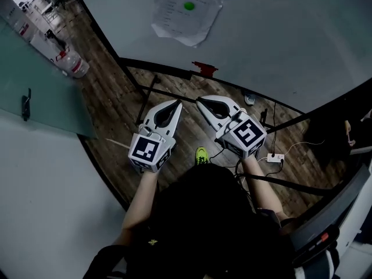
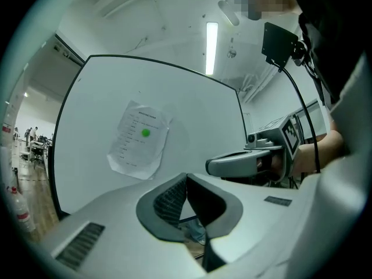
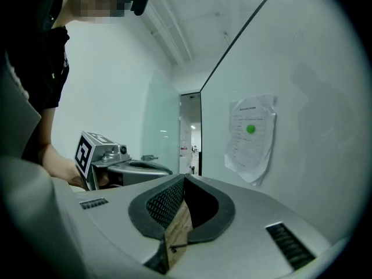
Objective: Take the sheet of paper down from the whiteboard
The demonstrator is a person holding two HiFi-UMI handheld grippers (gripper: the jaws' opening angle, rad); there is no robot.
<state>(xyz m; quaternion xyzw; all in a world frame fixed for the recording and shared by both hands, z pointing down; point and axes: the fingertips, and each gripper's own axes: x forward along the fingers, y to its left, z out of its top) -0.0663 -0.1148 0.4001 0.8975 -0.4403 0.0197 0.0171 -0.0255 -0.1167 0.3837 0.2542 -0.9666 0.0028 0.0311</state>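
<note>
**Approach to the whiteboard, sheet not yet touched**

Nearest the lens, in the head view: dark top (image 1: 203, 225) of the person, bare forearms reaching forward, one gripper in each hand. Left gripper (image 1: 175, 104) and right gripper (image 1: 201, 101) side by side, near each other but apart, held over the wooden floor (image 1: 110, 109) and pointed toward the whiteboard (image 1: 279, 34). Seen in each gripper view: jaws pressed together, pads meeting at the tip, nothing pinched between them.

Progress, judged from these views: none of the task done. Sheet of paper (image 1: 185, 10) hanging on the whiteboard, crumpled and slightly tilted, lower corner curling off the surface, well apart from both grippers. Held there, apparently, by a green round spot (image 1: 188, 6) near its upper middle; magnet or printed mark, not to be told. Left to do: closing the gap, spreading a pair of jaws, pinching an edge of the sheet, freeing it from the board.

Writing: a heading and a column of short printed lines on the sheet, too small to read in any view. Black-and-white square markers on the cube of each gripper, patterns only, no words. Red labels on the clear bottles (image 1: 74, 64) at the far left, unreadable. No brand legible anywhere.
</note>
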